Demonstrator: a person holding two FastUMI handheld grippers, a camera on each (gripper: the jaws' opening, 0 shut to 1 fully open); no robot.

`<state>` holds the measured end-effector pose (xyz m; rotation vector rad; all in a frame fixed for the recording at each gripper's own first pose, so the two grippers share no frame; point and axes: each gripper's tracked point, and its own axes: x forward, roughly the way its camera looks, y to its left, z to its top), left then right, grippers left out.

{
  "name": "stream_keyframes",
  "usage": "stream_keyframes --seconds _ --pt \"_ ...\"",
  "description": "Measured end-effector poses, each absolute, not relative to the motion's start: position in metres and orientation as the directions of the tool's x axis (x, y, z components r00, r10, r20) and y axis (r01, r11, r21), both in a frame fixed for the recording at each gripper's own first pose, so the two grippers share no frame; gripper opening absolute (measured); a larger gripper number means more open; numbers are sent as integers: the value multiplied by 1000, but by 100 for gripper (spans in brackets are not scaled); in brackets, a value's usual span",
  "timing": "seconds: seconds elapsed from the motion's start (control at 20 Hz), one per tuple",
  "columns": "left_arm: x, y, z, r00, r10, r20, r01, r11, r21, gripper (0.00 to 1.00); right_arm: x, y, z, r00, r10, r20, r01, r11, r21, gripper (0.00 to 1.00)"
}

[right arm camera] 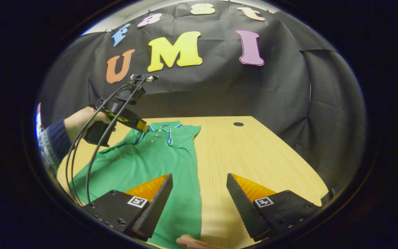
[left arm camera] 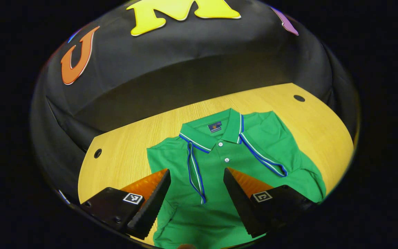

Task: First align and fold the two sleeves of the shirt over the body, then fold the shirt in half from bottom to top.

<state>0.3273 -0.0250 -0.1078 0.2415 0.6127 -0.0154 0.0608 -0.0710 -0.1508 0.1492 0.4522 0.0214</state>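
Note:
A green polo shirt (left arm camera: 226, 166) with blue-and-white trim lies flat on the wooden table (left arm camera: 130, 152), collar toward the booth wall. Both trimmed sleeves are folded in over the chest. My left gripper (left arm camera: 197, 178) hovers open above the shirt's chest, nothing between its fingers. In the right gripper view the same shirt (right arm camera: 150, 162) lies left of centre. My right gripper (right arm camera: 199, 186) is open above the shirt's right edge, one finger over cloth, the other over bare table. The left gripper (right arm camera: 123, 116), held by a hand (right arm camera: 81, 119), hangs over the shirt's upper left part.
The table has a round cable hole at each far corner (left arm camera: 299, 98), (left arm camera: 97, 153). Black cloth walls close the booth behind and to the sides. Cables (right arm camera: 92, 152) trail from the left gripper over the shirt. Bare wood (right arm camera: 254, 155) stretches right of the shirt.

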Motion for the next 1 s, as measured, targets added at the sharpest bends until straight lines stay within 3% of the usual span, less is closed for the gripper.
stream_keyframes --seconds 0.3,0.5,0.85,1.0 --pt "261 -6 -49 908 113 -404 -13 970 242 99 48 -69 -125 919 18 -393 39 990 138 96" --pt "203 -4 -21 950 94 -297 -39 982 187 99 26 -55 -95 936 22 -352 25 992 127 96" --pt "90 20 -23 973 56 -225 -33 994 102 99 -15 -47 -55 960 14 -280 24 991 134 92" --pt "52 43 -35 977 60 -207 -51 998 46 99 -29 -49 -52 960 -1 -281 28 995 92 96"
